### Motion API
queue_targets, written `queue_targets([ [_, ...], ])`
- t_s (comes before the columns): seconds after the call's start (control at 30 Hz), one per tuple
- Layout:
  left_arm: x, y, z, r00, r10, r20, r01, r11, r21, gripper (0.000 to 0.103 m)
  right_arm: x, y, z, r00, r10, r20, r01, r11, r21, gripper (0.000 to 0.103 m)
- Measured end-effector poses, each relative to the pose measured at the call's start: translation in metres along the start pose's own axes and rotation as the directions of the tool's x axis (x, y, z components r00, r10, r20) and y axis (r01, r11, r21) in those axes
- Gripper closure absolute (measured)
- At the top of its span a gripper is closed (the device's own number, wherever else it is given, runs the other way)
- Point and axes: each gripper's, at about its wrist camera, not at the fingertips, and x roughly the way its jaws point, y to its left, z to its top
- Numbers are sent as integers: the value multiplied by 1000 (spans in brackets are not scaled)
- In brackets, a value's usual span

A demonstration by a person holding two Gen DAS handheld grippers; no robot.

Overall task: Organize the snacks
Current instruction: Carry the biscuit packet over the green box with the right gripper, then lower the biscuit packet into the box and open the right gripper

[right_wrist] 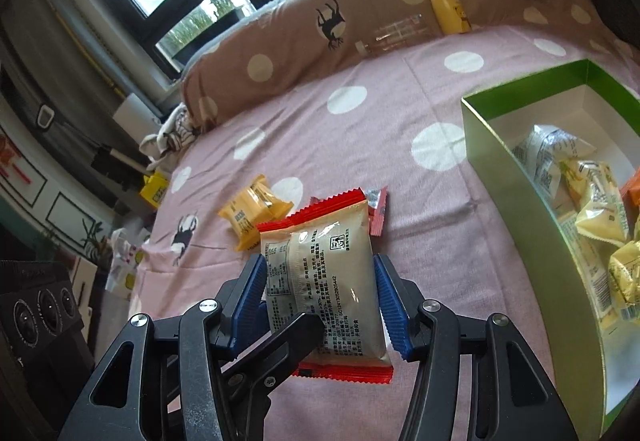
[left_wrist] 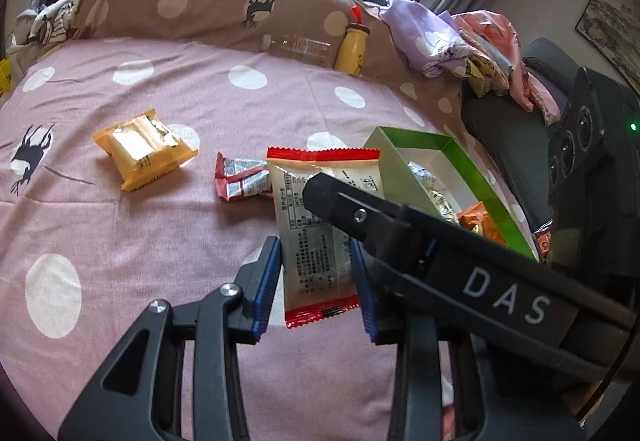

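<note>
In the left wrist view my left gripper (left_wrist: 318, 281) is shut on a beige snack packet (left_wrist: 316, 209) with red ends, its blue pads pressing both long edges. A finger (left_wrist: 348, 205) of my right gripper crosses over that packet. In the right wrist view my right gripper (right_wrist: 320, 301) is shut on a similar beige packet (right_wrist: 320, 269), with a finger (right_wrist: 288, 341) of the left gripper across its lower part. I cannot tell whether it is the same packet. A yellow packet (left_wrist: 144, 149) and a small red packet (left_wrist: 240, 177) lie on the pink bedsheet. The green box (right_wrist: 500, 145) at the right holds several packets.
A brown dotted bolster (left_wrist: 200, 1) runs along the back, with a yellow bottle (left_wrist: 352, 49) and a clear bottle (left_wrist: 298, 47) against it. Crumpled clothes (left_wrist: 440, 37) lie at the back right. A black device (left_wrist: 580, 145) stands right of the box. The bed's edge (right_wrist: 152, 249) drops off at the left.
</note>
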Motion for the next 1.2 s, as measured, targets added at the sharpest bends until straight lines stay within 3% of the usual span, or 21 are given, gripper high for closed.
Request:
queue_targets([
  [0.3, -2, -54, 12, 998, -44, 53, 37, 991, 130, 68, -50, -26, 13, 991, -13, 134, 7, 999, 44, 46],
  [0.53, 21, -93, 19, 993, -115, 18, 110, 978, 180, 68, -80, -63, 20, 976, -74, 205, 49, 991, 126, 46],
  [0.83, 52, -137, 22, 985, -167, -42, 172, 954, 247, 68, -100, -118, 21, 967, -102, 233, 39, 965, 260, 46],
  [1.2, 94, -160, 19, 972, -188, -143, 222, 935, 277, 68, -99, -160, 20, 959, -198, 204, 111, 921, 374, 45],
])
